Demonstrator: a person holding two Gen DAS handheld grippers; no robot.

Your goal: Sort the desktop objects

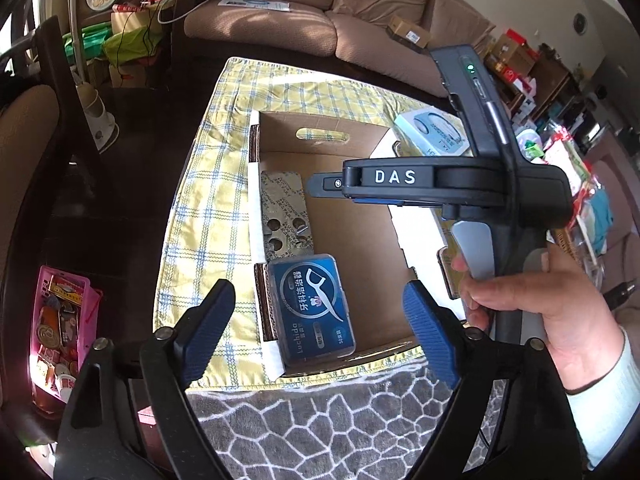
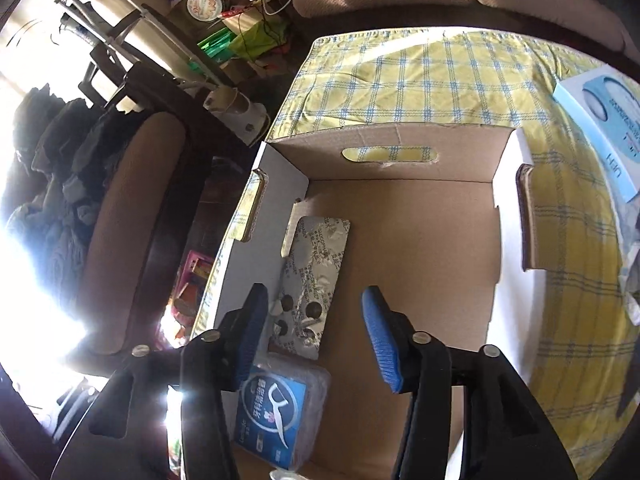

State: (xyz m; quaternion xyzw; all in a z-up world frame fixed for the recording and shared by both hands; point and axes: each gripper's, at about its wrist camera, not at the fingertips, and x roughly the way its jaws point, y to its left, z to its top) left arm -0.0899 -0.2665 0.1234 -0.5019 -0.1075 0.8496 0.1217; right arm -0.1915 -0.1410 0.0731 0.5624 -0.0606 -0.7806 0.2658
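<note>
An open cardboard box (image 1: 360,136) (image 2: 400,200) sits on a yellow checked cloth (image 1: 200,208) (image 2: 420,76). Inside, along its left wall, lie a silver pill blister pack (image 1: 284,216) (image 2: 316,272) and a blue dental floss pick case (image 1: 316,304) (image 2: 280,412). My left gripper (image 1: 320,328) is open and empty, just before the box's near edge, above the floss case. My right gripper (image 2: 316,340) is open and empty over the box's inside; in the left wrist view it (image 1: 324,184) reaches in from the right, held by a hand (image 1: 532,304).
A light blue and white box (image 1: 436,128) (image 2: 608,120) lies on the cloth right of the cardboard box. A grey patterned mat (image 1: 320,424) is at the near edge. A pink basket (image 1: 64,328) of small items is low on the left. A sofa (image 1: 320,8) stands behind.
</note>
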